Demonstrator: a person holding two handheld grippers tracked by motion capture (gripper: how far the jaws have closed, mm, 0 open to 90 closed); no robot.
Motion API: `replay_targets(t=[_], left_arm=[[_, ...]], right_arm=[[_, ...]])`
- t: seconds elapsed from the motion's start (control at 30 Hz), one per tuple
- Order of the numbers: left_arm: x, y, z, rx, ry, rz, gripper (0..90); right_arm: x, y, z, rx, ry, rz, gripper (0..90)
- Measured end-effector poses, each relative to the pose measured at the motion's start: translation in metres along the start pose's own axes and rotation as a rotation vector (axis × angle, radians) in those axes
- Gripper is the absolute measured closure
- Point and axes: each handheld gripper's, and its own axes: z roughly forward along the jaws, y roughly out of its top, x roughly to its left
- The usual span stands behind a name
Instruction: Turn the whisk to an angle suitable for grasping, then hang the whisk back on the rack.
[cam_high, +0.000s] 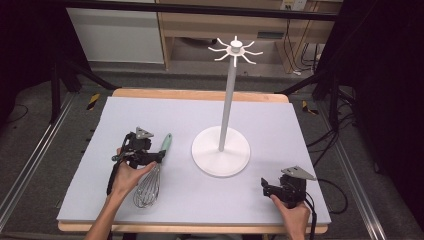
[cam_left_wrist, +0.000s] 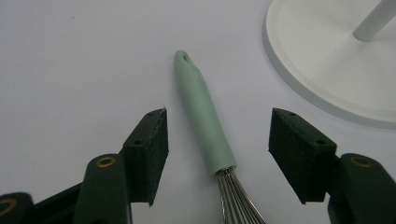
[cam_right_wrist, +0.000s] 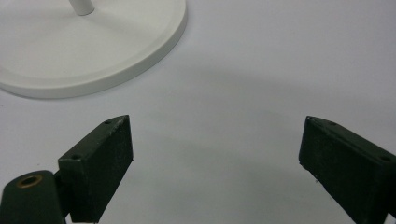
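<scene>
Whisk (cam_high: 152, 172): mint-green handle, wire head, flat on the grey surface (cam_high: 200, 120), just left of the white hook stand (cam_high: 220, 150). Left gripper (cam_left_wrist: 218, 128): jaws wide apart, straddling the handle, pads clear of it. Right gripper (cam_right_wrist: 215, 144): jaws wide apart, nothing between them, near the stand's base

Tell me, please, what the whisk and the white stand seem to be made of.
The whisk has a mint-green handle with a matte, smooth surface, probably silicone or soft plastic; its wires are thin, shiny loops, likely steel. The white stand has a smooth, evenly white, slightly glossy base and pole, so either painted metal or plastic; I cannot tell which.
</scene>
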Motion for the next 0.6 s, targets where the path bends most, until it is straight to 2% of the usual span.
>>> replay_targets(t=[0.1,0.27,0.53,0.6], left_arm=[[-0.002,0.002,0.004,0.029,0.005,0.007,37.2],[-0.001,0.002,0.007,0.052,0.013,0.007,37.8],[-0.001,-0.001,0.017,0.077,0.024,-0.020,40.3],[-0.002,-0.002,0.019,0.089,0.027,-0.012,40.8]], right_arm=[[0.000,0.000,0.000,-0.005,0.002,0.001,10.3],[0.001,0.001,0.000,-0.003,0.004,0.002,10.3],[0.001,0.001,-0.001,-0.004,0.008,-0.001,10.3],[0.001,0.001,-0.001,-0.007,0.007,-0.005,10.3]])
